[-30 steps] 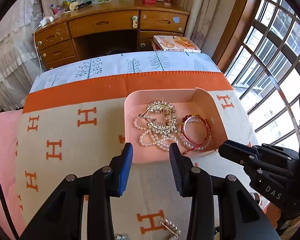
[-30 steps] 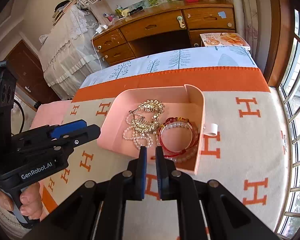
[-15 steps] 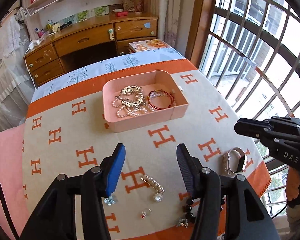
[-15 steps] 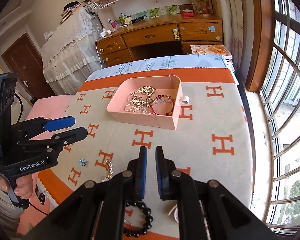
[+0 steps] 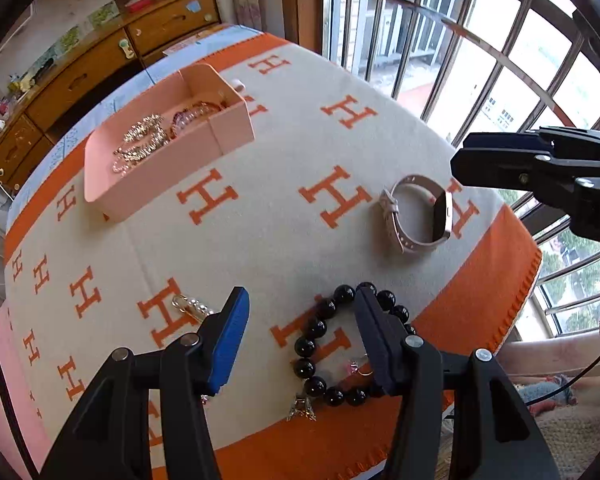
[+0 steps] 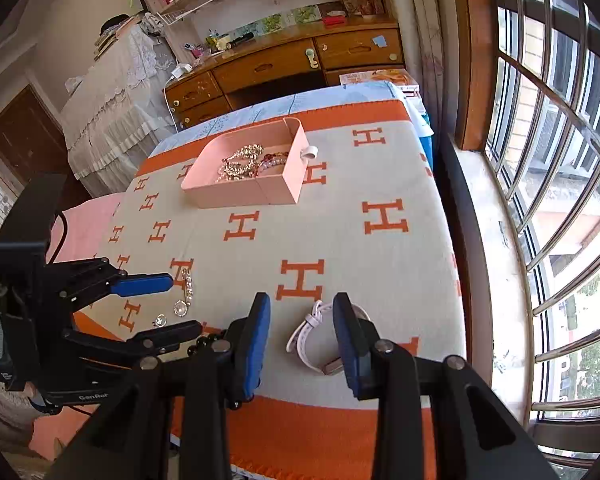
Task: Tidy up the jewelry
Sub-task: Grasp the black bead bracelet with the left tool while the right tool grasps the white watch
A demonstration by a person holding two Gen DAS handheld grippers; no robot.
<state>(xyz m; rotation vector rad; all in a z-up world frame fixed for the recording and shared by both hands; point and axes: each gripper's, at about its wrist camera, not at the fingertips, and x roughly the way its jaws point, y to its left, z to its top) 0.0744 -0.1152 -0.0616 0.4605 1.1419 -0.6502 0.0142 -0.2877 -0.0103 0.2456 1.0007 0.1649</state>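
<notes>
- The left tool [image 5: 302, 312] is gaping wide over the black bead bracelet [image 5: 324, 348], holding nothing.
- The right tool [image 6: 302, 320] is spreading open around the pale watch [image 6: 320, 332], empty.
- The pink tray [image 6: 236, 196] is sitting far off.

Item count, as visible in both wrist views:

- Grippers: two. Left gripper [image 5: 300, 312], jaws spread; right gripper [image 6: 302, 312], jaws spread.
- Pink tray [image 5: 236, 130]: one, far left on the blanket. It holds a heap of jewelry [image 5: 142, 144]; separate pieces in the heap cannot be counted reliably.
- Black bead bracelet [image 5: 314, 330]: one, near edge.
- Pale pink watch [image 5: 396, 218]: one, right side.
- Pearl hair clip [image 6: 187, 282]: one, near left.
- Silver charm [image 5: 300, 408]: one, just beside the bead bracelet.
- Small pink ring [image 5: 356, 368]: one, inside the bracelet loop.
- Small earring [image 6: 160, 321]: one, near the hair clip.
- Blanket [image 6: 340, 248]: one, orange-bordered with H motifs.
</notes>
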